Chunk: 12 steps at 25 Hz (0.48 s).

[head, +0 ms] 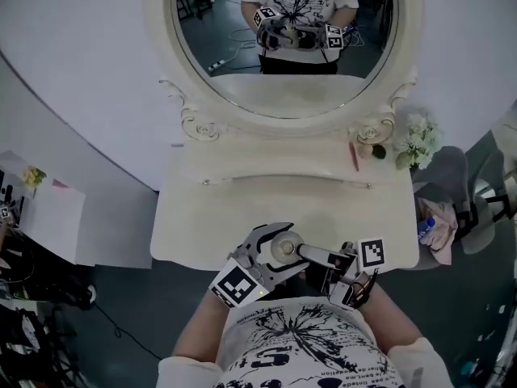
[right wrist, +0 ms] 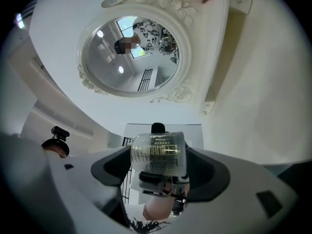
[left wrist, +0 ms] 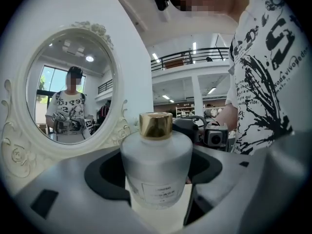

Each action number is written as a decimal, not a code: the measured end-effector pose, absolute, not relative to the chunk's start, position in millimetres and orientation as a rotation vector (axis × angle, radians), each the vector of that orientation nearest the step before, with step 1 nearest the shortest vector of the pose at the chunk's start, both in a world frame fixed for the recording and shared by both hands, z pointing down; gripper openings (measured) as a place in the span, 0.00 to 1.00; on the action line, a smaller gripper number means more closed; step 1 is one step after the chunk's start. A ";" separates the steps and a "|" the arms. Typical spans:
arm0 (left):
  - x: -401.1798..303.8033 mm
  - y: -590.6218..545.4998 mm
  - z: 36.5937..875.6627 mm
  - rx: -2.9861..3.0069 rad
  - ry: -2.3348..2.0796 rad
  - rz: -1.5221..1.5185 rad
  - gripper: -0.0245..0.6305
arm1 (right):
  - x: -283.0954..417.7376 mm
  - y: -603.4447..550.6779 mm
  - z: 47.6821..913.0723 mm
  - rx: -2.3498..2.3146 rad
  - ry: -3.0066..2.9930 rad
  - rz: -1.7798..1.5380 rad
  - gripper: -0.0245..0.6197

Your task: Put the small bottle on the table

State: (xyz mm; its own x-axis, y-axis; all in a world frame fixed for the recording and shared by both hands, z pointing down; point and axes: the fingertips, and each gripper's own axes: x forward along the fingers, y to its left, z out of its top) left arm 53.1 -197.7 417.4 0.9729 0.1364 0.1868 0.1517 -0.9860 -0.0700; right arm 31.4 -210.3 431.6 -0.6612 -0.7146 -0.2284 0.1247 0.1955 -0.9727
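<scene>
The small bottle (head: 284, 249) is frosted glass with a gold cap (left wrist: 156, 125). It hangs just above the front edge of the white dressing table (head: 242, 217), close to the person's chest. My left gripper (head: 277, 243) is shut on its body, and the bottle (left wrist: 156, 169) stands upright between the jaws in the left gripper view. My right gripper (head: 307, 255) reaches in from the right. In the right gripper view the bottle (right wrist: 158, 155) sits between that gripper's jaw tips too, with both pads against the glass.
An oval mirror (head: 283, 39) rises at the back of the table. White flowers (head: 416, 140), a small dark object (head: 378, 151) and a red stick (head: 353, 156) lie at the back right. A white cabinet (head: 48, 217) stands left; a blue-capped bottle (head: 426, 229) lies right.
</scene>
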 end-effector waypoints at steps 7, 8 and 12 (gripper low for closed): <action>47.9 -237.8 434.8 -3.012 -0.417 -0.321 0.57 | 28.3 -253.0 445.9 -0.650 1.713 -1.484 0.59; 48.4 -241.8 437.9 -3.015 -0.435 -0.325 0.57 | 28.8 -257.3 448.9 -0.659 1.703 -1.483 0.60; 51.1 -251.5 452.0 -3.040 -0.472 -0.332 0.57 | 31.3 -267.0 463.4 -0.682 1.668 -1.506 0.60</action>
